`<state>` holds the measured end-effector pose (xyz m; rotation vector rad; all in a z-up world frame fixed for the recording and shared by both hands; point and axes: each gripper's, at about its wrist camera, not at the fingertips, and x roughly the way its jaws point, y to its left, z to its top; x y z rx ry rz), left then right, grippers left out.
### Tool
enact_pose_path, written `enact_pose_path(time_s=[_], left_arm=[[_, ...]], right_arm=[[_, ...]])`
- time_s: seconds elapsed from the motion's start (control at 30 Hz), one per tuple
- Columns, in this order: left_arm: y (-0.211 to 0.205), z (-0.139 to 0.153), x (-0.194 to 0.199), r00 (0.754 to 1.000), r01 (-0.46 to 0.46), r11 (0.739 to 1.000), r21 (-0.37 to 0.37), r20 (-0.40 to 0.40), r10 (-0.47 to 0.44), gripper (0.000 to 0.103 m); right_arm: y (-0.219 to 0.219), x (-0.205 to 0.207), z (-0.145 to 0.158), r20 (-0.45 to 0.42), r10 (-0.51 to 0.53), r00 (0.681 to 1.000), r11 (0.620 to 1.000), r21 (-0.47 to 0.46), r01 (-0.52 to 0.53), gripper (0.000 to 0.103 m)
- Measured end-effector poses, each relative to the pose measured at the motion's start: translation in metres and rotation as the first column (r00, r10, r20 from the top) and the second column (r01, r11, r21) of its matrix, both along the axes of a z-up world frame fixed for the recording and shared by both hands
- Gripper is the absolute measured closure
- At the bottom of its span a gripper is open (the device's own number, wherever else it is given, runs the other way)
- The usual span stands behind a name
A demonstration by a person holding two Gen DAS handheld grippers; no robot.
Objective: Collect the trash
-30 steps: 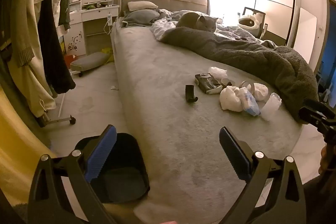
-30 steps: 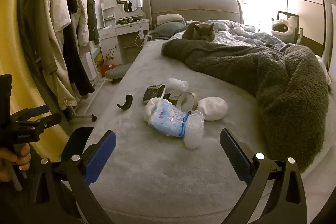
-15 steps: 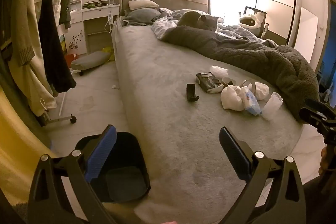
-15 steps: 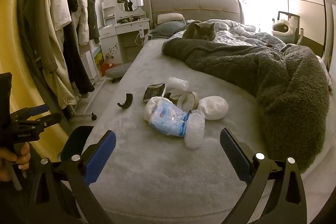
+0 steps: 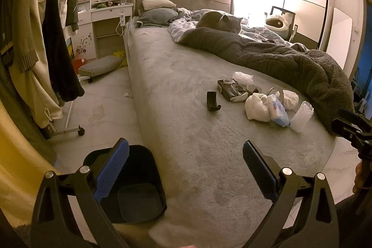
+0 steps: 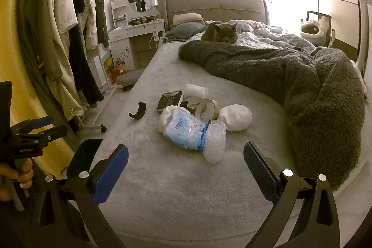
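With both the left gripper [image 5: 186, 169] and right gripper [image 6: 186, 169] spread and empty, you are at the approach step: advance the right one to the clear wrapper [image 6: 215, 140] just ahead.

Left gripper [image 5: 186, 170] level, jaws spread wide with nothing between the blue pads. Right gripper [image 6: 186, 171] the same, jaws wide apart and empty. A hand [image 6: 14, 180] grips the left handle.
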<state>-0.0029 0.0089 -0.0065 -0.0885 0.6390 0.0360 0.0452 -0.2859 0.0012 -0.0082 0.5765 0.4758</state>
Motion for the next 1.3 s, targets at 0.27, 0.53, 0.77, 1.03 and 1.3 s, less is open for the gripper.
enact_pose_path(time_s=[0.27, 0.53, 0.77, 1.03, 1.3], left_arm=[[-0.003, -0.002, 0.002, 1.0, 0.0, 1.0, 0.004, -0.002, 0.0, 0.003], [-0.003, -0.012, -0.001, 1.0, -0.005, 0.999, 0.032, 0.023, 0.004, 0.003], [0.001, -0.019, 0.0, 1.0, 0.002, 0.999, 0.038, 0.023, -0.003, 0.003], [0.008, -0.028, -0.001, 1.0, -0.01, 0.999, 0.053, -0.005, 0.01, 0.003], [0.016, -0.034, 0.0, 0.999, -0.027, 0.999, 0.044, -0.035, 0.029, 0.003]], right_arm=[[-0.001, 0.002, -0.002, -0.001, -0.003, 1.0, 1.0, 0.0, 0.003, 0.003], [-0.004, -0.001, -0.014, 0.001, 0.0, 1.0, 0.999, 0.039, 0.0, 0.003], [-0.004, -0.005, -0.019, -0.02, -0.009, 1.0, 1.0, 0.007, 0.009, 0.003], [-0.013, 0.0, -0.023, -0.061, -0.043, 0.997, 0.999, 0.007, 0.043, 0.003], [-0.014, -0.003, -0.025, -0.063, -0.035, 0.997, 0.999, -0.024, 0.034, 0.003]])
